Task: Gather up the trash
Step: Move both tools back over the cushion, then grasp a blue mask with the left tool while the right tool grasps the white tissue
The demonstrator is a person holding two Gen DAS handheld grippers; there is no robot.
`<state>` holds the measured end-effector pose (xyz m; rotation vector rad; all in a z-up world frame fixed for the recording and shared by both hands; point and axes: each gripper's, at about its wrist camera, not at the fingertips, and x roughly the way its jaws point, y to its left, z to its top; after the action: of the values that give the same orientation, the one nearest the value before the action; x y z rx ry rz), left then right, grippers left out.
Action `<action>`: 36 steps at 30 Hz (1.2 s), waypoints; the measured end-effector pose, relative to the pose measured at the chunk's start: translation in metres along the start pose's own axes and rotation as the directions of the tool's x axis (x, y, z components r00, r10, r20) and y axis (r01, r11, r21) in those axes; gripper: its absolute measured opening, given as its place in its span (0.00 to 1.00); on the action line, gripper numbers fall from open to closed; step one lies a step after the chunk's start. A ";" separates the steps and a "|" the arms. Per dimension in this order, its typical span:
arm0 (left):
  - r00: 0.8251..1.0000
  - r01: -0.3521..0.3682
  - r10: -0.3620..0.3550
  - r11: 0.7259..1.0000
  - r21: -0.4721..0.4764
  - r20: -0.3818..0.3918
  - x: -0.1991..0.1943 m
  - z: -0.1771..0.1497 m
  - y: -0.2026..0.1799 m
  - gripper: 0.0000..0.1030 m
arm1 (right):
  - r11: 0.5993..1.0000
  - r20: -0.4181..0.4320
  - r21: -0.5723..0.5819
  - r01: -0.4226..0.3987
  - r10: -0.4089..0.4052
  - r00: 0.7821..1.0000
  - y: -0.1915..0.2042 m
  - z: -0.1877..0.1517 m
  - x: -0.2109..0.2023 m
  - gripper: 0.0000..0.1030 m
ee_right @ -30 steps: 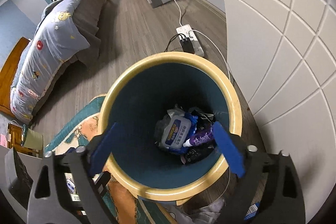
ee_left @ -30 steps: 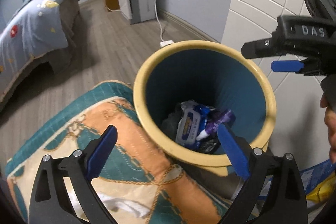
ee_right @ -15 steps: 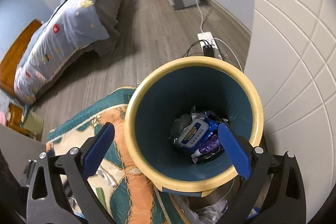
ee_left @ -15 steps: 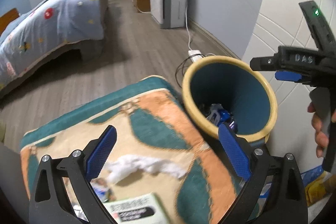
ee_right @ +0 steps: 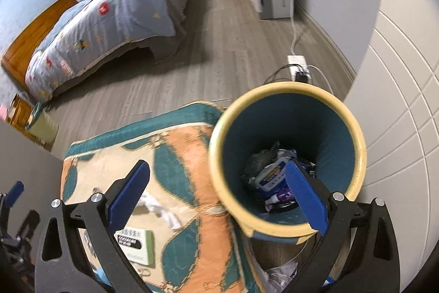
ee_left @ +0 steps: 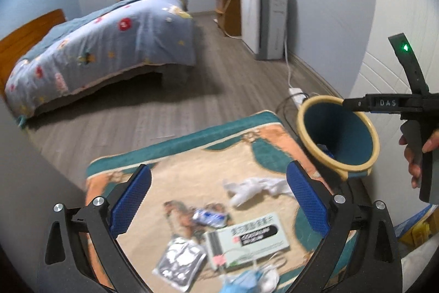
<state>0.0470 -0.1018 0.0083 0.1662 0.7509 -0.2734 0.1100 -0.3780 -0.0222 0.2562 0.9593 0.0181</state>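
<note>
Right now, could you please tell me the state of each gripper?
Left gripper: jaws open, holding nothing, above the litter on the patterned cloth.
Right gripper: jaws open, holding nothing, near the bin.

Trash bin beside a patterned cushion strewn with litter.

The bin is a round tub with a cream-yellow rim and dark teal inside, standing upright on the wood floor, touching the cushion's right edge; it holds a heap of wrappers, among them a white-and-blue pack and a purple tube. On the cushion lie a crumpled white tissue nearest the bin, a blue-and-white wrapper towards the middle, a pale green box with a black label lying flat, a silver foil sachet just beside the box, and a blue face mask at the near edge.
</note>
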 end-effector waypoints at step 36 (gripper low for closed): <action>0.958 0.087 -0.089 0.996 -0.020 -0.271 0.020 -0.137 -0.017 0.89 | 0.996 -0.164 -0.066 0.052 -0.062 0.984 0.098 -0.116 0.013 0.94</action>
<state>-0.0328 -0.0877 -0.1055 0.1652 1.0339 -0.3361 0.0329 -0.2572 -0.0741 0.1719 1.1299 0.0168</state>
